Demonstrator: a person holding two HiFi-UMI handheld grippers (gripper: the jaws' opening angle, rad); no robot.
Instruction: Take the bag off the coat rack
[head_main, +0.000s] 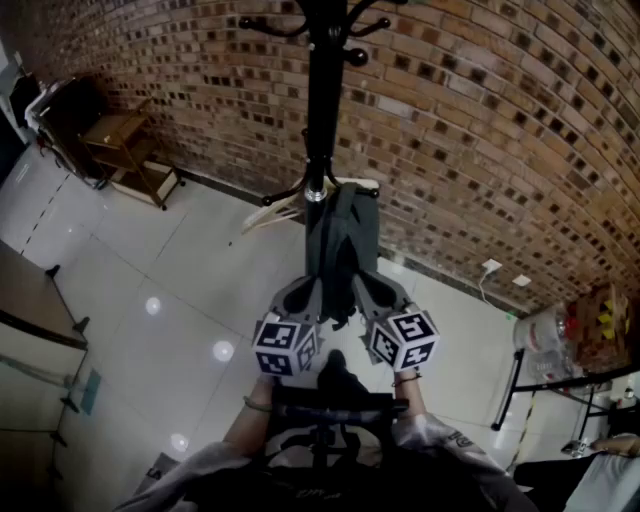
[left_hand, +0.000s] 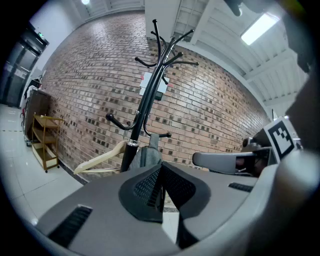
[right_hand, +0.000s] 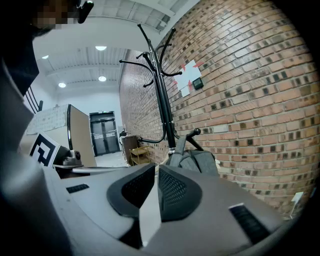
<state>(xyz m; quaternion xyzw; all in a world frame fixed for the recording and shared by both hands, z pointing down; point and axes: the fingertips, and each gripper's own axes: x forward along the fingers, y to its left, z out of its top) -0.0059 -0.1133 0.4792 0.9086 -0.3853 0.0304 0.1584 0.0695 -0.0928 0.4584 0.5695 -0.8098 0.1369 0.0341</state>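
Note:
A black coat rack (head_main: 320, 100) stands against the brick wall. A grey bag (head_main: 342, 240) hangs by its strap from a low hook on the pole. Both grippers are held side by side just short of the bag. My left gripper (head_main: 300, 295) is shut with nothing in it; its pads (left_hand: 159, 185) meet, and beyond them are the bag (left_hand: 148, 154) and the rack (left_hand: 150, 95). My right gripper (head_main: 377, 288) is also shut and empty. Its closed jaws (right_hand: 156, 192) point at the bag (right_hand: 196, 161) under the rack (right_hand: 162, 95).
A pale wooden hanger (head_main: 268, 212) hangs on the rack to the left of the bag. A wooden shelf cart (head_main: 130, 150) stands by the wall at far left, with a table edge (head_main: 35, 315) nearer. At right are a wall socket (head_main: 490, 267) and a plastic bottle (head_main: 545, 340).

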